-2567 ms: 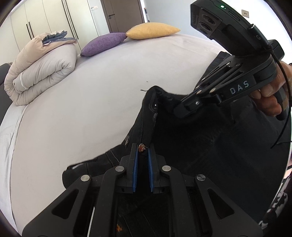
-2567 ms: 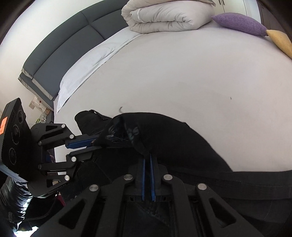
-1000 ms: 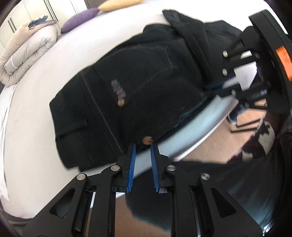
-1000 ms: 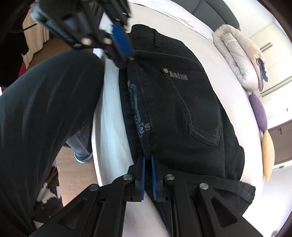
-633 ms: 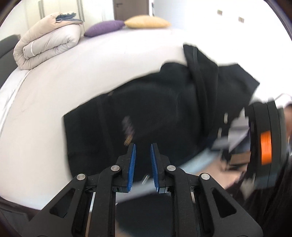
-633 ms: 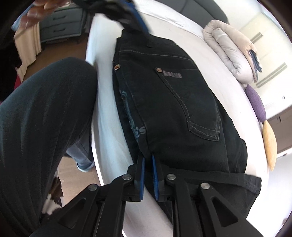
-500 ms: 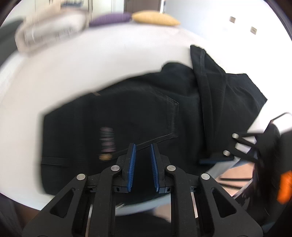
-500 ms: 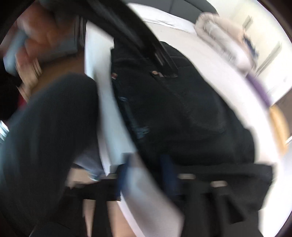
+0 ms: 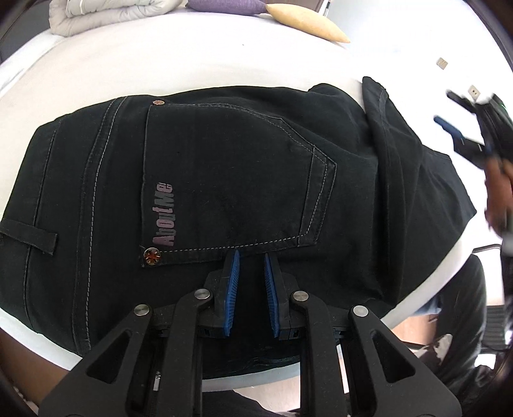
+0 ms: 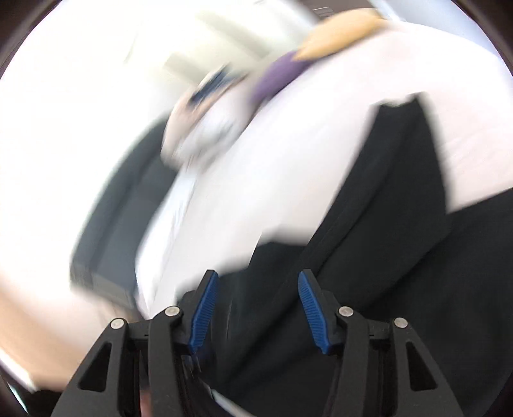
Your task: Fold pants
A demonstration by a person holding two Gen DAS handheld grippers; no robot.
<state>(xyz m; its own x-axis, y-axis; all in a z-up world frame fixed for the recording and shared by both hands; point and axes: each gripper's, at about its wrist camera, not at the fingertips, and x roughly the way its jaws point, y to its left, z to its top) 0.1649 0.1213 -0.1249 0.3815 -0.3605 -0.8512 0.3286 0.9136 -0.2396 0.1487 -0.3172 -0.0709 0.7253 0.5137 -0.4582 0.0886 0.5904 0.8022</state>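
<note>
A: Where are the pants (image 9: pixel 224 179)?

B: Folded flat on the bed (image 9: pixel 192 64), back pocket up, right under the left gripper (image 9: pixel 250 256). Its jaws stand narrowly parted, gripping nothing.

A: And the right gripper (image 10: pixel 258 288)?

B: Jaws wide, empty, over dark cloth. That view is blurred; pillows (image 9: pixel 307 22) lie far off.

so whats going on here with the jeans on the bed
A person with a gripper in each hand is folding black pants on a white bed. The pants lie folded, back pocket up. The left gripper is open just above them, holding nothing. The right gripper is open too, in a blurred view.
</note>
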